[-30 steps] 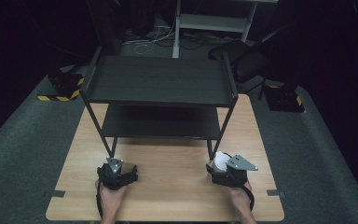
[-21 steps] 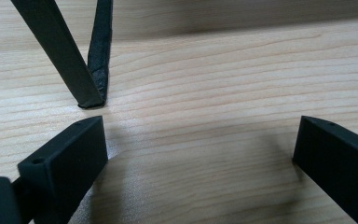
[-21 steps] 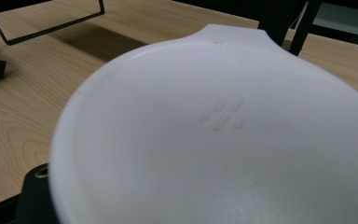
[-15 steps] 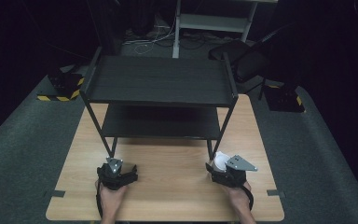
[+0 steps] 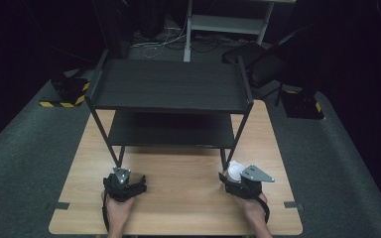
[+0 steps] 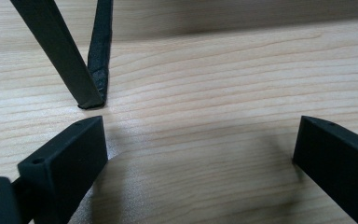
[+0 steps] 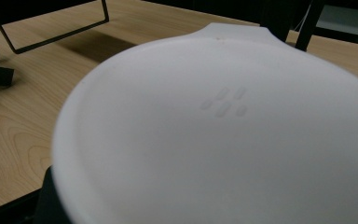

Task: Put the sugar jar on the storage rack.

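A white round lid (image 7: 223,135) with a small tab at its far rim fills the right gripper view up close. In the high view the white lid (image 5: 234,171) sits at the front of my right gripper (image 5: 238,178), beside the shelf's right front leg. The jaws have just been closing and are shut on the lid. My left gripper (image 5: 126,177) rests on the table by the shelf's left front leg. Its jaws (image 6: 200,149) stand wide open over bare wood with nothing between them.
A black two-tier shelf (image 5: 171,87) stands on the far half of the wooden table (image 5: 178,203). Its thin left front leg (image 6: 60,56) ends just ahead of my left jaw. Dark floor, a chair and a metal stand lie beyond.
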A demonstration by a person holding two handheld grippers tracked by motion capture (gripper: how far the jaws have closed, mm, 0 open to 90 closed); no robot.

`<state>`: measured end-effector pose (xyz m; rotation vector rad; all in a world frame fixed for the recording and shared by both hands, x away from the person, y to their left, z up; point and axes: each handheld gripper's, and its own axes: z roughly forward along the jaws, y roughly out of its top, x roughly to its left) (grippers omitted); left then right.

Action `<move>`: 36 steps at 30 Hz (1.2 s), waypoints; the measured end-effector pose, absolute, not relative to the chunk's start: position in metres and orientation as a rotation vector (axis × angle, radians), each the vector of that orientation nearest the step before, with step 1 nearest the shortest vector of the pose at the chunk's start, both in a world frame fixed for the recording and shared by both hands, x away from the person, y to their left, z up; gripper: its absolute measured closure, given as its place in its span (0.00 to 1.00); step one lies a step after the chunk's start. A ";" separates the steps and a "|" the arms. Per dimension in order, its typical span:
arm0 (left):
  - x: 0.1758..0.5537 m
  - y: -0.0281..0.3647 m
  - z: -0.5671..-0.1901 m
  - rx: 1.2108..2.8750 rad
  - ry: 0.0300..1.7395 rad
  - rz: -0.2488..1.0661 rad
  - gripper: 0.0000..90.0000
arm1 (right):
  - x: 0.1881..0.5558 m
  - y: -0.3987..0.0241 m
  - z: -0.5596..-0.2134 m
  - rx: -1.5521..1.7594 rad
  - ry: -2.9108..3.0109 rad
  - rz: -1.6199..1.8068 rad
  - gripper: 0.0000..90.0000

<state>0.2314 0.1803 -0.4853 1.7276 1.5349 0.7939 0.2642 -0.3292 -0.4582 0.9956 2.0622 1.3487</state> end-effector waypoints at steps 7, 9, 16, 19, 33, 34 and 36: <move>0.231 0.180 -0.485 1.726 1.534 0.794 0.03 | 0.264 -0.329 -0.458 0.997 2.060 1.352 0.34; 0.231 0.180 -0.485 1.726 1.534 0.794 0.03 | 0.264 -0.329 -0.458 0.996 2.056 1.354 0.34; 0.231 0.180 -0.485 1.726 1.533 0.794 0.03 | 0.263 -0.327 -0.456 0.981 2.060 1.334 0.34; 0.231 0.181 -0.486 1.726 1.532 0.794 0.03 | 0.264 -0.327 -0.455 0.980 2.064 1.331 0.34; 0.231 0.181 -0.486 1.719 1.533 0.793 0.03 | 0.263 -0.328 -0.450 0.969 2.085 1.330 0.34; 0.231 0.181 -0.486 1.719 1.533 0.793 0.03 | 0.262 -0.328 -0.450 0.963 2.084 1.330 0.34; 0.231 0.181 -0.486 1.719 1.533 0.793 0.03 | 0.262 -0.328 -0.448 0.956 2.085 1.335 0.34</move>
